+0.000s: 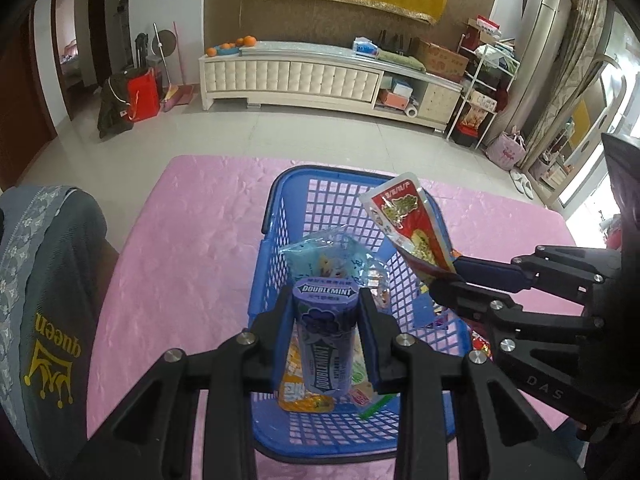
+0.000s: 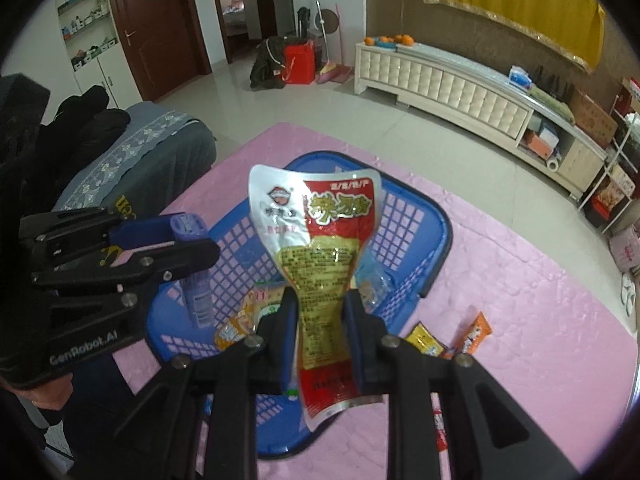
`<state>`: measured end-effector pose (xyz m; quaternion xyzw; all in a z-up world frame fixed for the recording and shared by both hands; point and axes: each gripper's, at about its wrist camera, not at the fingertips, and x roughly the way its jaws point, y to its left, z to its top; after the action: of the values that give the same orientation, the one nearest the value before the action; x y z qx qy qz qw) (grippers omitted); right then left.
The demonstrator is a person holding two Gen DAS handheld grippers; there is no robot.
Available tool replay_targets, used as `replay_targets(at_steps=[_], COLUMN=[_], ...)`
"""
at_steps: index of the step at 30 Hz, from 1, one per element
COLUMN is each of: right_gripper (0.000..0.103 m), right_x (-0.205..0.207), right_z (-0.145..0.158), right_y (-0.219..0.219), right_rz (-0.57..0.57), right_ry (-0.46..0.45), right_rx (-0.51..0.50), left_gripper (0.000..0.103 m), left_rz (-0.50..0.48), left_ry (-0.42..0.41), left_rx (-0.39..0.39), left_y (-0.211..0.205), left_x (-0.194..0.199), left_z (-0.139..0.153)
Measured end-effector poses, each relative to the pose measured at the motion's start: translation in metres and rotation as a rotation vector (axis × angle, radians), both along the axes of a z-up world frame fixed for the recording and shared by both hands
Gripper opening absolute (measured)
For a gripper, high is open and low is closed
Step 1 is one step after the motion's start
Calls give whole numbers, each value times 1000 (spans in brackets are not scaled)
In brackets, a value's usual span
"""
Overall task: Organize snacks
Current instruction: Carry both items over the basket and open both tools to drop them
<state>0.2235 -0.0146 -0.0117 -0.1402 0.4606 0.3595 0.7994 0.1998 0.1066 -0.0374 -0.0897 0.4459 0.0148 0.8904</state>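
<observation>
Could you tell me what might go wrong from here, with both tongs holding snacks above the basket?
1. The left tongs hold the round mint tube by its curved sides; it could slip or roll out before it is set down.
2. The right tongs pinch the floppy red pouch low down, and it leans over the basket rim, so it might drop outside.
3. Both tongs are close together over the basket and could collide.

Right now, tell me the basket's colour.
Blue basket, with open lattice walls; clearest in the left wrist view.
</observation>
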Motion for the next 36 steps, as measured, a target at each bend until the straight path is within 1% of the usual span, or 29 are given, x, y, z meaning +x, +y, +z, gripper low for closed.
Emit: replay_targets(at_steps=[7, 13, 19, 21, 22, 23, 24, 26, 29, 32, 36], right_gripper=[28, 29, 30, 37, 47, 55, 58, 68, 77, 80, 81], right_x=[13, 24, 27, 27, 27, 28, 27, 26, 22, 18, 14], right_z=[-18, -29, -33, -32, -31, -31, -30, -28, -21, -14, -7], right_y=[14, 24, 27, 26, 26, 26, 25, 22, 13, -1, -24], right_rz=[-20, -40, -44, -45, -38, -35, -35, -42, -55, -73, -105], right_ry=[51, 69, 76, 83, 84, 84, 80, 70, 56, 45, 35], right_rx=[-35, -73, -95, -84, -76, -72, -73, -73, -66, -63, -61], left_gripper=[28, 29, 29, 38, 47, 53, 56, 64, 69, 73, 73], left_rz=[-18, -41, -33, -32, -31, -32, -33, -40, -51, -71, -116], left_ry=[25, 41, 48, 45, 44, 41, 35, 15, -11, -30, -48], left_rx=[-2, -3, -19, -20, -24, -26, -22, -2, 31, 48, 86], left_y=[8, 13, 19, 19, 19, 19, 18, 16, 12, 5, -11], left_x=[16, 33, 38, 37, 36, 36, 34, 30, 21, 13, 1], left_z=[-14, -23, -27, -25, -24, -23, -20, -14, -4, 5, 14])
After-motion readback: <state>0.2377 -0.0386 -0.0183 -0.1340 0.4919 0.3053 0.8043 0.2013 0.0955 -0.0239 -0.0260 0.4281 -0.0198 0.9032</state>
